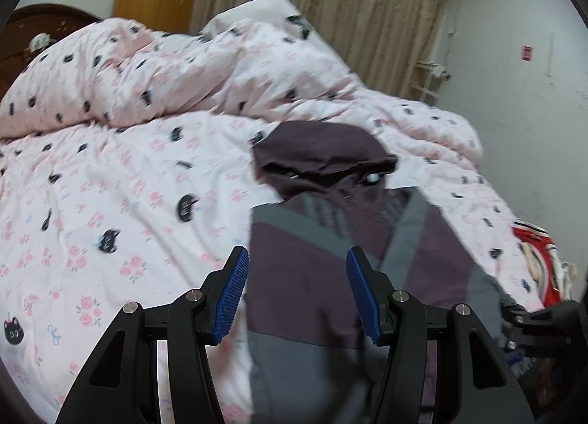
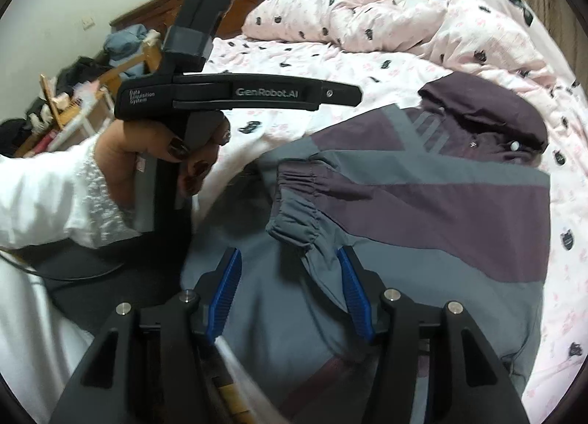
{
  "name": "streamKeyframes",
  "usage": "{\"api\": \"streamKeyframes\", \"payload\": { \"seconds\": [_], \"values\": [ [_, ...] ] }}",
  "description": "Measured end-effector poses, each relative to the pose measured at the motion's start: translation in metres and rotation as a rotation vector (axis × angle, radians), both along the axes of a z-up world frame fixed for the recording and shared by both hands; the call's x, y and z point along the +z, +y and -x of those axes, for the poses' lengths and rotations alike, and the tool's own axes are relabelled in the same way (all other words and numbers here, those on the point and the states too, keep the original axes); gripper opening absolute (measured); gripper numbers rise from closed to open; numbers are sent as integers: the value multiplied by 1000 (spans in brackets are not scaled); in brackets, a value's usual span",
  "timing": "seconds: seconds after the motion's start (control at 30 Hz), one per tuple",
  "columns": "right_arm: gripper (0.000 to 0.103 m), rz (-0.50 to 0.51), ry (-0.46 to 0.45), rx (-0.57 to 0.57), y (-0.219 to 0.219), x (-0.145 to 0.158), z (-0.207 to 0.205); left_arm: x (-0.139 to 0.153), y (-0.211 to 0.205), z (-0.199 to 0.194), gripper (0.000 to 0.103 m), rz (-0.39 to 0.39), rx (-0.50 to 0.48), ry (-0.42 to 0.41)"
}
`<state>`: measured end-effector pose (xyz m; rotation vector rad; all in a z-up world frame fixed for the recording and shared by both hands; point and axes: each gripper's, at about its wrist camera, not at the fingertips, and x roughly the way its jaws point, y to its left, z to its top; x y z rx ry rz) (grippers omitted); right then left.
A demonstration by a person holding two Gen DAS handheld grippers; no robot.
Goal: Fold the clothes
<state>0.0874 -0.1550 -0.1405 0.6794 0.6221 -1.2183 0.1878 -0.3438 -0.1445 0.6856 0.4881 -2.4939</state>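
A purple and grey hooded jacket (image 1: 305, 284) lies on the bed, hood (image 1: 323, 152) at the far end. In the right wrist view the jacket (image 2: 441, 210) has a sleeve folded across it, its elastic cuff (image 2: 294, 203) near the middle. My left gripper (image 1: 297, 273) is open and empty, above the jacket's left part. My right gripper (image 2: 288, 277) is open and empty, just over the grey lower part near the cuff. The left gripper's body (image 2: 235, 93) shows in the right wrist view, held by a hand.
The bed has a pink cat-print cover (image 1: 128, 203) with a bunched duvet (image 1: 183, 67) at the far side. A red garment (image 1: 540, 262) lies at the bed's right edge. A cluttered shelf (image 2: 73, 107) stands left of the bed.
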Motion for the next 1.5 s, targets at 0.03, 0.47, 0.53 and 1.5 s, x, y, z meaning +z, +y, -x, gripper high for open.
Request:
{"api": "streamKeyframes", "payload": {
  "seconds": [0.03,0.47,0.53,1.5],
  "values": [
    [56,-1,-14,2,2,2,4,2,4,1,50,4,-21,5],
    [55,-18,-34,-224,-1,23,111,-4,47,30,50,79,-222,-105],
    [55,-71,-26,-261,-8,1,119,-22,46,40,50,98,-192,-227],
    [55,-28,-89,-420,-85,37,251,27,-103,110,53,39,-70,-206]
  ]
}}
